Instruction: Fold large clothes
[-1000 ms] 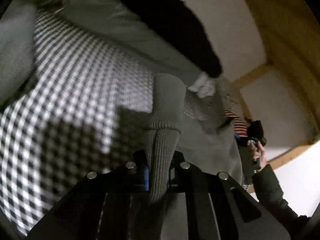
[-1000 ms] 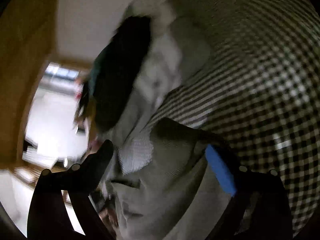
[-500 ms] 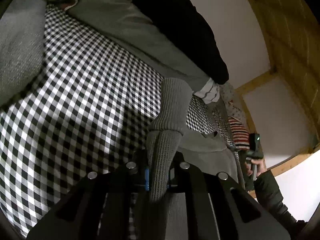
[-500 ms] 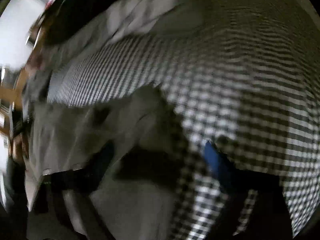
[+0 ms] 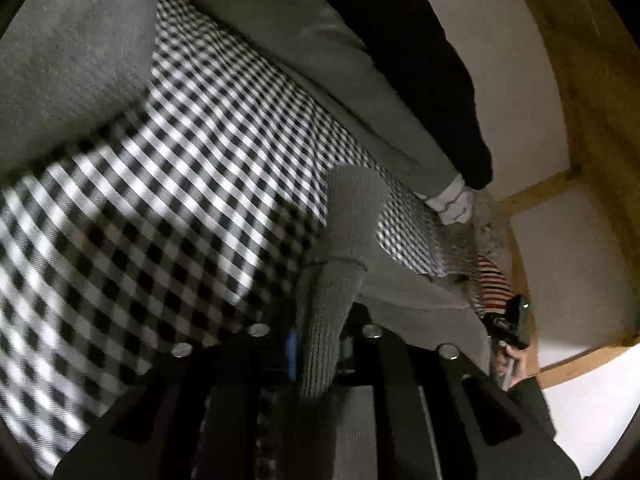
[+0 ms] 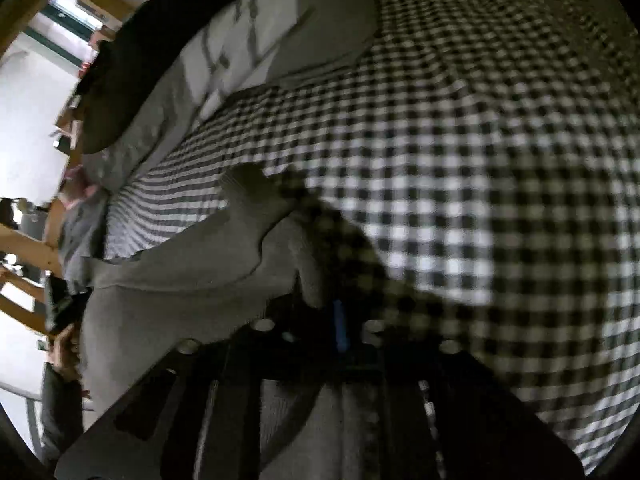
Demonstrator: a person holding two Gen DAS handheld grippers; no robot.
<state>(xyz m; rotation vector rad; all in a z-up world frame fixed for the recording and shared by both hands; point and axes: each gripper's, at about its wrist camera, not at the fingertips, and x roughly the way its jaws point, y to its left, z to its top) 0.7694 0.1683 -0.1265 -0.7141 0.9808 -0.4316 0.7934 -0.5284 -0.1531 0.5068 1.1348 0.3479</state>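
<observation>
Since one second ago, both cameras have steadied, and the right hand-held gripper (image 6: 334, 322), whose fingers stood wide apart then, has now closed on cloth. It pinches a fold of the grey knitted sweater (image 6: 192, 280) between its black fingers, where only a thin blue pad shows. The left hand-held gripper (image 5: 318, 354) keeps its grip as before: it is pressed together on the ribbed grey cuff (image 5: 328, 320) of the same sweater, and the sleeve rises in front of the lens.

The sweater hangs between the two grippers just above the black-and-white checked sheet (image 5: 168, 168) that covers the surface; its body lies low at the near edge, and part of it seems to rest on the sheet, but the contact is hard to judge. Farther back, other clothes are piled: a long grey-green garment (image 5: 320, 60), a black garment (image 5: 420, 60) and a grey fuzzy blanket (image 5: 68, 60). In the left wrist view a second person's hand (image 5: 510, 356) holds a dark device near the edge.

As a judgement, the fold is at its beginning. Both holds are taken, but no clean crease is visible yet. The sweater must be spread flat, its sleeves brought in, and then the body doubled.
</observation>
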